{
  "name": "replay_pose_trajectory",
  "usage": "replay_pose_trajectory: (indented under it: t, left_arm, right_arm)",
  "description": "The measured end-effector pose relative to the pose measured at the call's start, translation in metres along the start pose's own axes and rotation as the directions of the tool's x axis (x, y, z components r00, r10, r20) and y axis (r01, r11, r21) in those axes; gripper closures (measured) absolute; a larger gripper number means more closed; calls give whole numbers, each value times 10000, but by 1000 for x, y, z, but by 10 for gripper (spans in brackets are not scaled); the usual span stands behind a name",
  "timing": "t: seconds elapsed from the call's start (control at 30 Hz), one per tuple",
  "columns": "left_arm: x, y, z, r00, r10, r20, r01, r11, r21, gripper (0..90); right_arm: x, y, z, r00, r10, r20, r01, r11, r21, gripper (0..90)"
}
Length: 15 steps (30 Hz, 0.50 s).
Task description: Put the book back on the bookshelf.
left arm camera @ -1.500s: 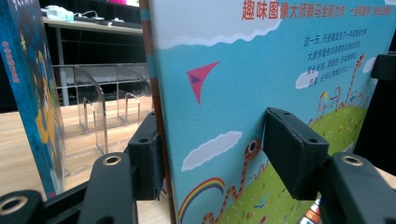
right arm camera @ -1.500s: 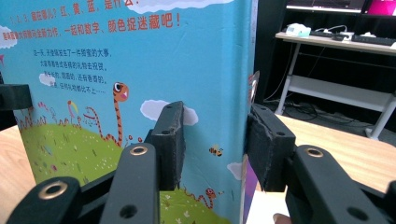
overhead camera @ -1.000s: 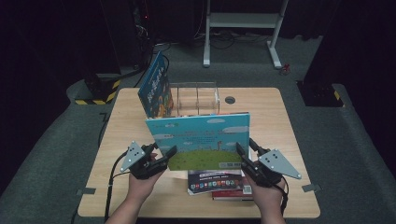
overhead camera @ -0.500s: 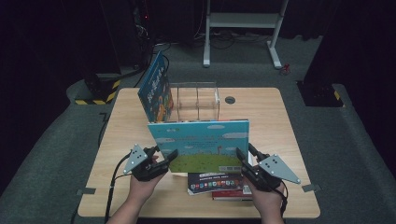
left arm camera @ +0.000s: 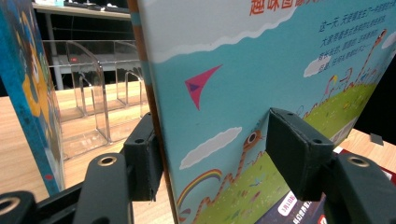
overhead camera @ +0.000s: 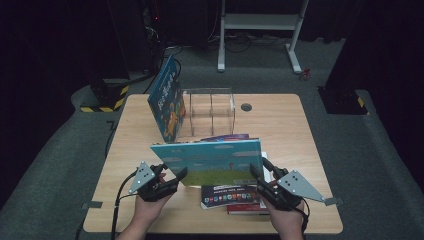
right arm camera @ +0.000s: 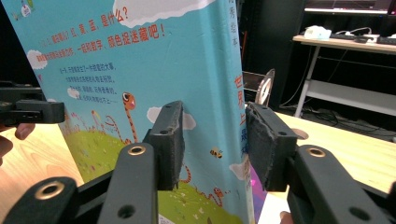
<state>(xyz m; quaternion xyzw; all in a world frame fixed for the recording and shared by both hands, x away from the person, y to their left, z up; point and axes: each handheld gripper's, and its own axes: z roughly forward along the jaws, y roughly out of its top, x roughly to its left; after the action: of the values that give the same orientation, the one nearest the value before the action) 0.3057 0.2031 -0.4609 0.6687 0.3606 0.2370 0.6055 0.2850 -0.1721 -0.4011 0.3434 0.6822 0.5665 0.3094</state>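
Jaws of left gripper (overhead camera: 176, 178) and right gripper (overhead camera: 258, 174) clamp the upright picture book (overhead camera: 210, 160) by its ends

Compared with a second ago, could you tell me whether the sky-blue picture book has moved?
Yes. The picture book has come down the picture, away from the clear rack, opening a gap between them.

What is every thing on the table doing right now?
picture book: upright, between both grippers.
left gripper: closed on the picture book.
right gripper: around the picture book's edge, jaws just opening.
blue book: leaning at the rack's left end.
clear rack: upright on the table.
book stack: lying flat.
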Motion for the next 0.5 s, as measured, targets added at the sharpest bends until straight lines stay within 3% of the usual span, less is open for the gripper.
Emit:
replay_pose_trajectory:
  t: [0.5]
  left_arm:
    - [-1,-9,-8,9999,5,-120,-3,9999,158,397]
  right_arm:
    - [2,1,0,9987,18,-517,-16,10000,42,558]
